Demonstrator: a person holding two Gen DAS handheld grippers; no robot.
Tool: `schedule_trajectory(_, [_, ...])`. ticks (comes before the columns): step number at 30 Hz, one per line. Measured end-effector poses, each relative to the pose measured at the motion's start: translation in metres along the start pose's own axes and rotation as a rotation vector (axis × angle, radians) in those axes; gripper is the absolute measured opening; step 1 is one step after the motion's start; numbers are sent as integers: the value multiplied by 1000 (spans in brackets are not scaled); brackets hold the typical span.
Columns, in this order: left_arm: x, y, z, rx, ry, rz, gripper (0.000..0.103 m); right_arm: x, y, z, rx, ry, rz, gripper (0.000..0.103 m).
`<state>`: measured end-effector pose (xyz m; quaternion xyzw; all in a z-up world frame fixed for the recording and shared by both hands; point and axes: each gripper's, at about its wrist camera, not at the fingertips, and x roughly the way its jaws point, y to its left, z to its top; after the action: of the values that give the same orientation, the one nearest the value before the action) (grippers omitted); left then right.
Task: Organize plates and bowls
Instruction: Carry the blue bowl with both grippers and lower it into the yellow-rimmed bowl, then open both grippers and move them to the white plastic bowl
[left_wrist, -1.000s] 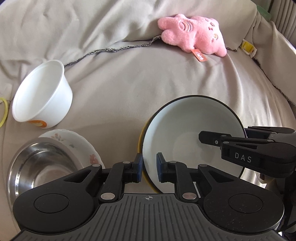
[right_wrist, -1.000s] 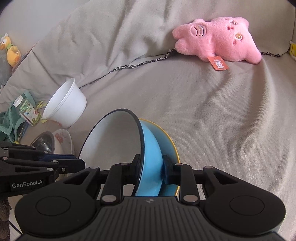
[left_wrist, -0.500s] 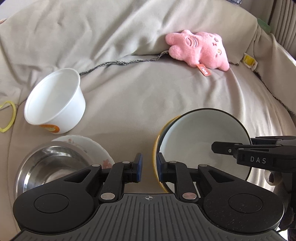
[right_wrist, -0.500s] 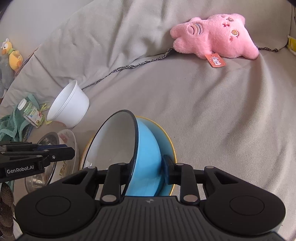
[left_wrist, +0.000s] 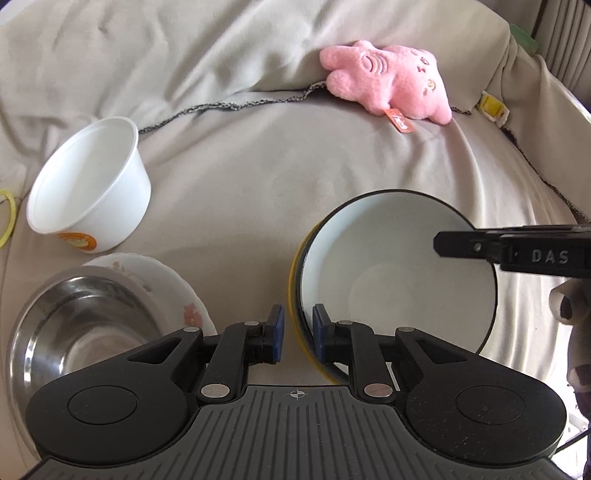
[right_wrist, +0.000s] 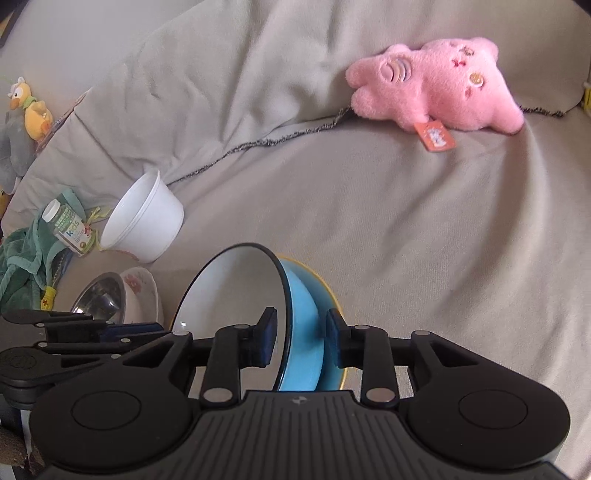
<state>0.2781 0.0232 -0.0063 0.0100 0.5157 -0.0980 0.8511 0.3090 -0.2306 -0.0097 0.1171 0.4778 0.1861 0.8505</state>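
Blue bowl (right_wrist: 301, 325) nested in yellow bowl (right_wrist: 334, 295), on the sofa (right_wrist: 406, 240); our right gripper (right_wrist: 301, 341) fingers just opening, astride its rim, pads clear; left gripper (left_wrist: 294, 338) fingers narrow, empty, beside the blue bowl; white bowl (left_wrist: 92, 188) and steel bowl (left_wrist: 70, 332) left of it.

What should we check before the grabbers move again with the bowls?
1. Right gripper has let go of the blue bowl: ok. Its jaws have just been opening, with the bowl's wall loose between them.
2. Blue bowl sits flat in the yellow-rimmed dish: not ok, it leans tilted.
3. Left gripper is clear of the dish's rim: cannot tell. It is nearly shut right at the rim.
4. Steel bowl rests on the flowered plate: ok.
5. White plastic bowl is stacked: not ok, it lies tipped alone on the cloth.
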Motion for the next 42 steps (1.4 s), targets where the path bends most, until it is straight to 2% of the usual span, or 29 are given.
schedule_trajectory(2, [-3, 2, 1, -7, -19, 0, 20, -14, -5, 3, 1, -35, 20, 35])
schedule_trajectory(4, [-9, 6, 1, -22, -52, -15, 24, -22, -10, 0, 9, -50, 31, 52])
schedule_trajectory(6, [-16, 10, 1, -47, -90, -11, 23, -26, -15, -8, 19, -50, 25, 56])
schedule_trajectory(9, [-19, 20, -1, -91, -120, 2, 23, -18, -17, -24, 37, -8, 45, 56])
schedule_trajectory(15, [0, 24, -5, -113, -66, -37, 22, 20, -13, -43, 92, 96, 87, 56])
schedule_trajectory(17, [2, 25, -6, -123, -75, -54, 19, 30, -11, -47, 110, 112, 88, 56])
schedule_trajectory(22, [-21, 52, -13, -249, -186, -176, 21, 40, -9, -51, 120, 123, 89, 56])
schedule_trajectory(25, [-21, 53, -13, -215, -187, -258, 21, 38, -6, -51, 113, 115, 87, 55])
schedule_trajectory(28, [-13, 39, -13, -139, -150, -227, 21, 37, -3, -52, 108, 113, 94, 45])
schedule_trajectory(30, [-4, 29, -15, -108, -117, -176, 22, 36, -1, -53, 108, 115, 97, 45])
schedule_trajectory(38, [24, 15, -6, -102, -22, -103, 26, 38, -2, -53, 128, 102, 111, 45])
schedule_trajectory(40, [30, 14, -4, -104, -13, -97, 25, 38, -3, -53, 136, 89, 115, 45])
schedule_trajectory(42, [33, 12, -4, -106, -14, -84, 30, 39, -1, -53, 118, 61, 108, 45])
